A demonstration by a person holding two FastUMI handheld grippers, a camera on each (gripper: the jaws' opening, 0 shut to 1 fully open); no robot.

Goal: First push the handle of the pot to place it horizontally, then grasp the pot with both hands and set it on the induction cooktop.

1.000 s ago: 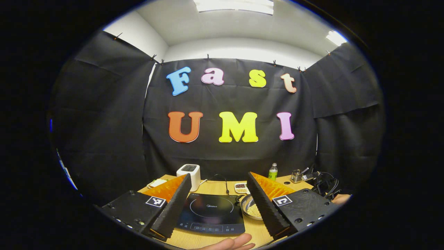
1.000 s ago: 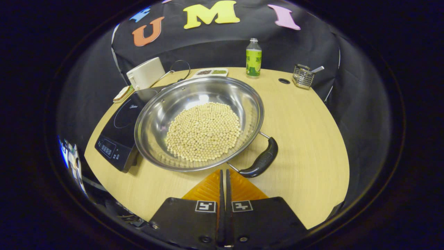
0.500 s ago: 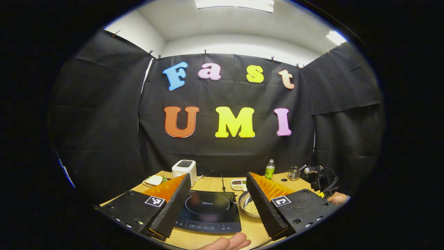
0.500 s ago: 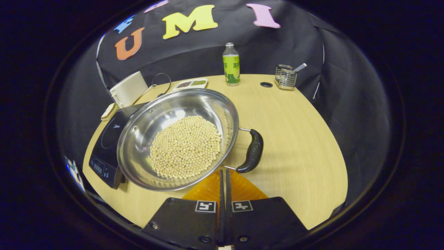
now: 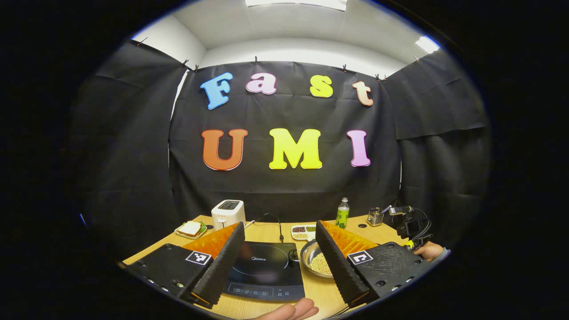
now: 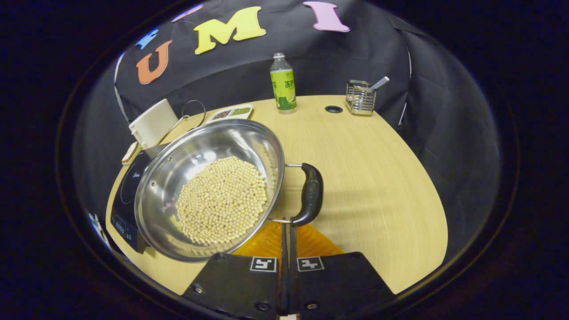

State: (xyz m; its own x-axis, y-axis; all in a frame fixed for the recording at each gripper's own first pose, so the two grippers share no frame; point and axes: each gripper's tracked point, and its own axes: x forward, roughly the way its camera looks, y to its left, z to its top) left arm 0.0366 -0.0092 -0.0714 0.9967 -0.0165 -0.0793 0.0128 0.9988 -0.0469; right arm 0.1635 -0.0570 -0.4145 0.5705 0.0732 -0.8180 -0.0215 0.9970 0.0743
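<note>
The table [image 6: 369,178] is carrying the pot [image 6: 169,186], which is sitting just beside the cooktop [image 5: 262,271], its rim overhanging the cooktop's edge. The pot is judged stiff, slippery and heavy with beans [image 6: 222,198], so both side handles are being favoured for the grasp. Compared with a second ago, the black handle [image 6: 310,194] is being swung round towards the side. The right gripper [image 6: 286,233] is being kept closed and empty, its tips at the handle's near end; the left gripper [image 5: 280,253] is being held wide open, empty
</note>
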